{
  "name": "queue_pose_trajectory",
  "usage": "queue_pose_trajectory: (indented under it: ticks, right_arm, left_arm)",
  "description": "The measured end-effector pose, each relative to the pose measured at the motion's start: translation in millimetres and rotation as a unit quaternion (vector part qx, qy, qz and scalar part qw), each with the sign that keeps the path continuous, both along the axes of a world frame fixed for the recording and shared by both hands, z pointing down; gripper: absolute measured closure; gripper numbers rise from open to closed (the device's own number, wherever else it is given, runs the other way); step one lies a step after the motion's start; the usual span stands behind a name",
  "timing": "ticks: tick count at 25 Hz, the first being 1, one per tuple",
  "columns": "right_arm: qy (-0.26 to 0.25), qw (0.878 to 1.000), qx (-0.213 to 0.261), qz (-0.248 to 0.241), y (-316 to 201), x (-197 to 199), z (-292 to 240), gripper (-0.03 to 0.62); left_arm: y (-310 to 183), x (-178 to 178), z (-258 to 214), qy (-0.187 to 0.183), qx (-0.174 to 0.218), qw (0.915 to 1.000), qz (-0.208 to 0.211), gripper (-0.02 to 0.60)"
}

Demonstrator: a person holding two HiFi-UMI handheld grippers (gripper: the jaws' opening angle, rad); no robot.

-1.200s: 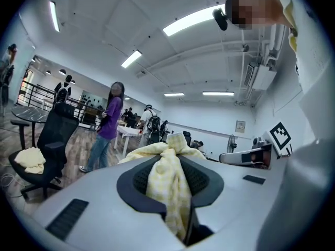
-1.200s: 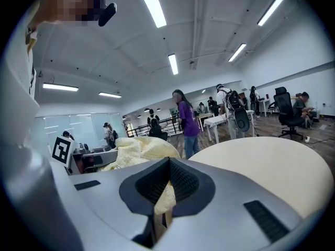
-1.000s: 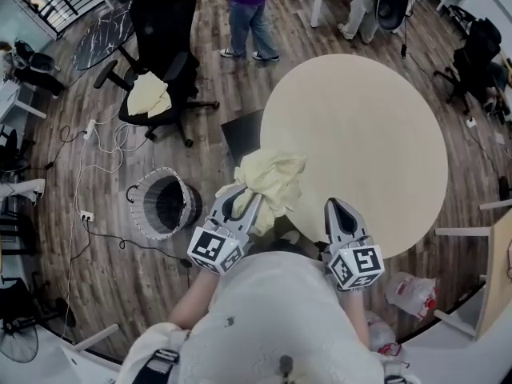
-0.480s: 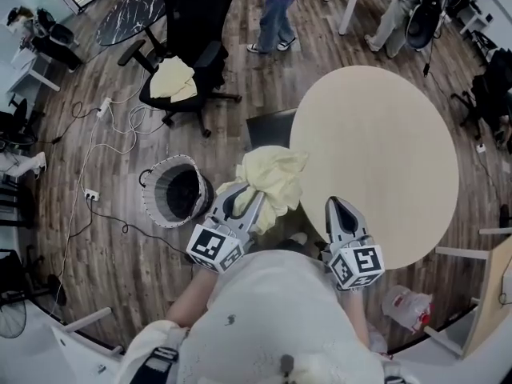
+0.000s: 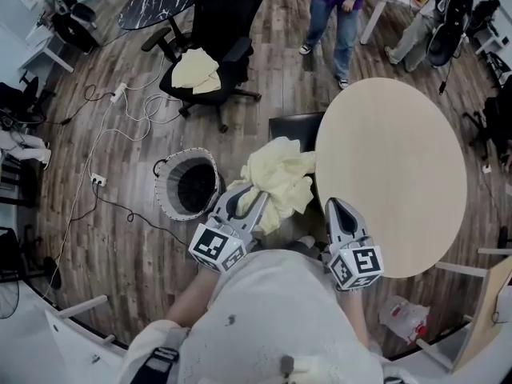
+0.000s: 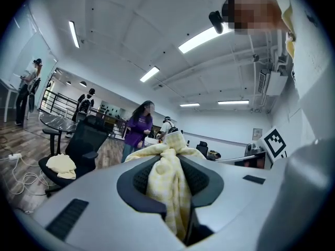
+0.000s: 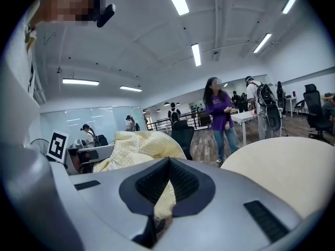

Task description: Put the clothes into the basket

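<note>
A pale yellow checked garment (image 5: 278,179) hangs bunched in the air in front of me. My left gripper (image 5: 243,196) is shut on it, and the cloth fills the gap between its jaws (image 6: 168,184). In the right gripper view a fold of the same garment (image 7: 141,150) is pinched low between the jaws of my right gripper (image 7: 163,195), which is shut. In the head view my right gripper (image 5: 337,209) sits just right of the cloth. A round ribbed basket (image 5: 189,184) stands open on the floor to the left of the left gripper.
A round beige table (image 5: 392,166) lies to the right, with a black seat (image 5: 294,126) tucked at its left edge. A black office chair (image 5: 220,22) carries another yellow garment (image 5: 198,69). Cables (image 5: 120,134) trail on the floor. A person in purple (image 5: 340,10) stands beyond the table.
Both grippers and the yellow garment have travelled together away from the table, so the basket now lies nearer the left gripper. Both grips are unchanged. The person in purple has walked on.
</note>
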State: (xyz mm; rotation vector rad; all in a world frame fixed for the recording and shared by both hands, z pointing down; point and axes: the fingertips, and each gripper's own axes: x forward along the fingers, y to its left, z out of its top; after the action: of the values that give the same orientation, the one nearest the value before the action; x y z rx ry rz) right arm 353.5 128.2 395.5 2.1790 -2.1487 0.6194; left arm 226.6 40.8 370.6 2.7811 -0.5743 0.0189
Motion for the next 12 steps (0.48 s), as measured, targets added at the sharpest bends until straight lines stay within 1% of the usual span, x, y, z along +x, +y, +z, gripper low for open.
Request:
queue_pose_trajectory:
  ticks: [6,12]
  right_arm:
    - [0.002,1.0,-0.001,-0.023,-27,-50,4,0.586]
    - [0.001,0.999,-0.005,-0.05,-59,-104,10,0.586]
  left_arm:
    - [-20,-55,8,0.003,-0.004,0.9998,-0.019,0.489]
    - [-44,-114,14,-0.002,-0.015,0.9986,-0.05,0.489]
